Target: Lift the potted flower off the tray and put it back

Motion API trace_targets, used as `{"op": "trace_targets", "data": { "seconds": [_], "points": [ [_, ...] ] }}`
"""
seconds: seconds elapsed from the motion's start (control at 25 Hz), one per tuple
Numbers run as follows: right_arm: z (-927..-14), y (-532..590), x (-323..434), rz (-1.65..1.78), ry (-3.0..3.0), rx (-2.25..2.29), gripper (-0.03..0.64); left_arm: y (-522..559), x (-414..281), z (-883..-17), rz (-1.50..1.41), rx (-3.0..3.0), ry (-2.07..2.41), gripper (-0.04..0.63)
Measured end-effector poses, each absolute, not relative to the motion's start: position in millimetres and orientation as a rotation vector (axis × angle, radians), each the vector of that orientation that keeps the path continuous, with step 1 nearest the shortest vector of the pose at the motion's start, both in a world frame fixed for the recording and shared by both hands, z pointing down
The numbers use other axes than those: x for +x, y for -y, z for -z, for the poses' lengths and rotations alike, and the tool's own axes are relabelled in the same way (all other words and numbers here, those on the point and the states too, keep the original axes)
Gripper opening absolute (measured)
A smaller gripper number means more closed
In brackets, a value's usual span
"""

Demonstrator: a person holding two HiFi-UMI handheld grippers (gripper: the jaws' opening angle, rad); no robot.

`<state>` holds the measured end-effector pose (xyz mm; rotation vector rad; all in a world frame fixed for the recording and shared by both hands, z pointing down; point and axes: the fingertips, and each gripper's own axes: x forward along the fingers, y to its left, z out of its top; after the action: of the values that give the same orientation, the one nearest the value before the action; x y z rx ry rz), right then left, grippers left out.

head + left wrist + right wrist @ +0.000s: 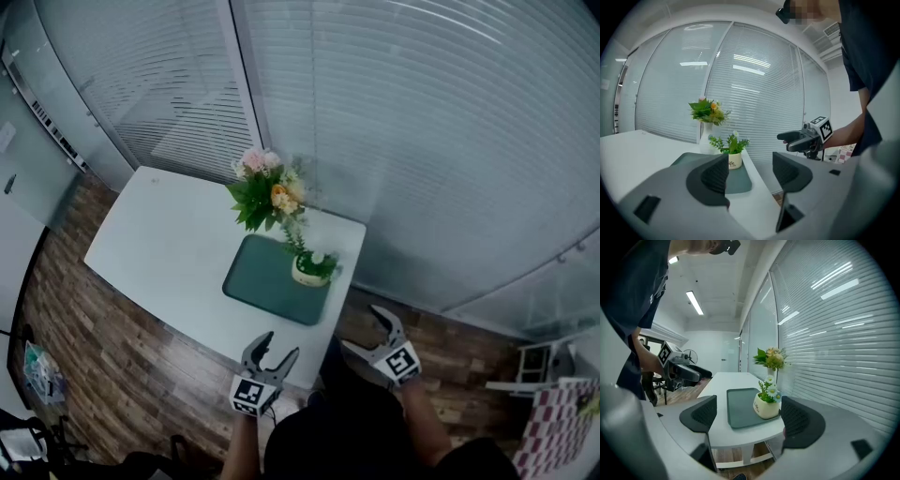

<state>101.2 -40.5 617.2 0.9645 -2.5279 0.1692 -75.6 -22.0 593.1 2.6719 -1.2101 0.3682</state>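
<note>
The potted flower [310, 267], a small cream pot with white blooms and green leaves, stands on the right end of the dark green tray [265, 283]. My left gripper [281, 343] hovers open at the table's near edge, short of the tray. My right gripper [361, 328] is open too, off the table's near right corner. In the left gripper view the pot [732, 153] shows beyond the open left gripper [750, 169], far from its pads. In the right gripper view the pot [766, 404] sits on the tray [739, 406] ahead of the open right gripper [747, 416].
A white vase of pink and orange flowers [267, 192] stands on the white table [169, 244] just behind the tray. Window blinds [422, 141] run close along the table's far side. Wood floor [112, 356] surrounds the table.
</note>
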Motion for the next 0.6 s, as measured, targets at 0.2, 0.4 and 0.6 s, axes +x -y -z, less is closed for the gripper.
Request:
{"op": "trace_targets", "data": {
  "seconds": [0.2, 0.4, 0.6],
  "points": [
    [-600.0, 22.7, 103.4, -0.115, 2.513, 1.035, 0.402, 2.7, -72.9, -578.8, -0.333, 2.662, 1.228, 0.288],
    [-576.0, 9.5, 93.1, -0.088, 2.563, 1.066, 0.402, -12.3, -73.1, -553.5, -0.281, 2.708, 1.271, 0.288],
    [-561.1, -9.4, 89.4, -0.015, 2.587, 1.103, 0.402, -36.9, -74.3, -542.7, -0.248, 2.694, 1.278, 0.288]
  ]
}}
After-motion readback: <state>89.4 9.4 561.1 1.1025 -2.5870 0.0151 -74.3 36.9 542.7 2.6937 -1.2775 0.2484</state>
